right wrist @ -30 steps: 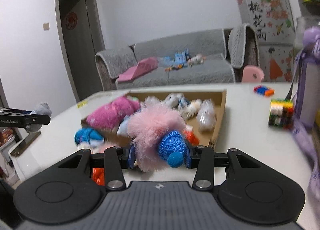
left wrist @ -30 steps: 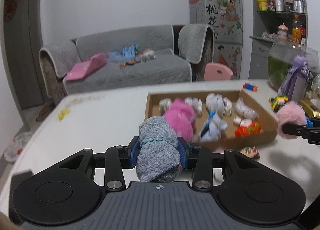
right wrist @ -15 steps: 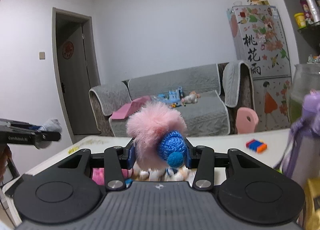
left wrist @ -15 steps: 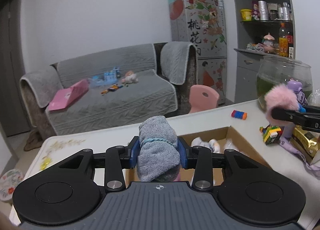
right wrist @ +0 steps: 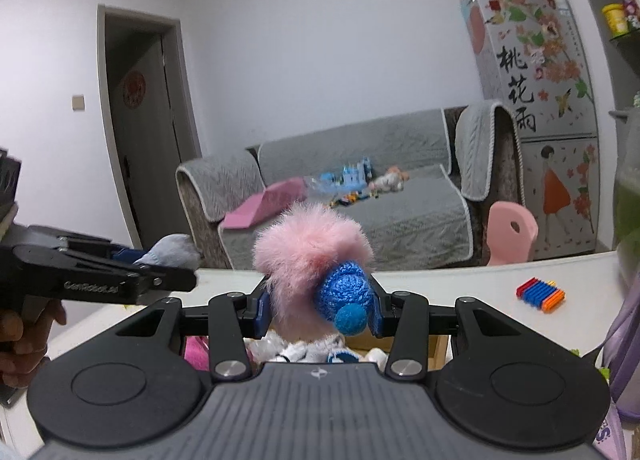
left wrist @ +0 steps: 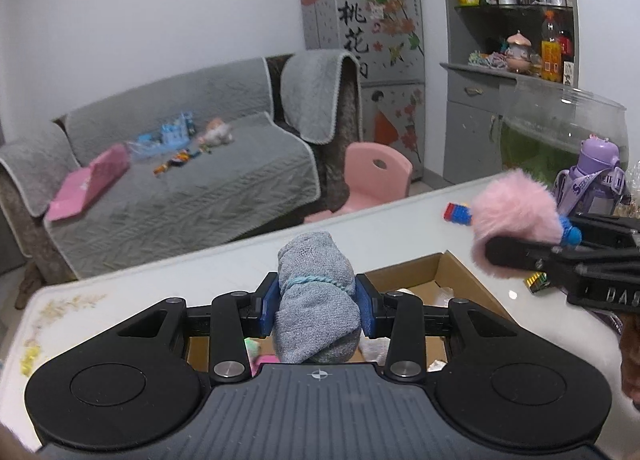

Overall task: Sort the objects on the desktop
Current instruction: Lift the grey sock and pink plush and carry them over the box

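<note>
While the left gripper [left wrist: 316, 302] pinches the grey sock roll [left wrist: 314, 300] and the right gripper [right wrist: 318, 302] clamps the pink fluffy toy [right wrist: 308, 248], both held above the cardboard box [left wrist: 452, 272] on the bench [left wrist: 160, 280], each seems mid-carry and next needs lowering into the box before its fingers part.

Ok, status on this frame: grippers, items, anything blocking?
Left gripper shut on grey sock roll. Right gripper shut on pink fluffy toy. Both above cardboard box. Nothing blocking.
</note>
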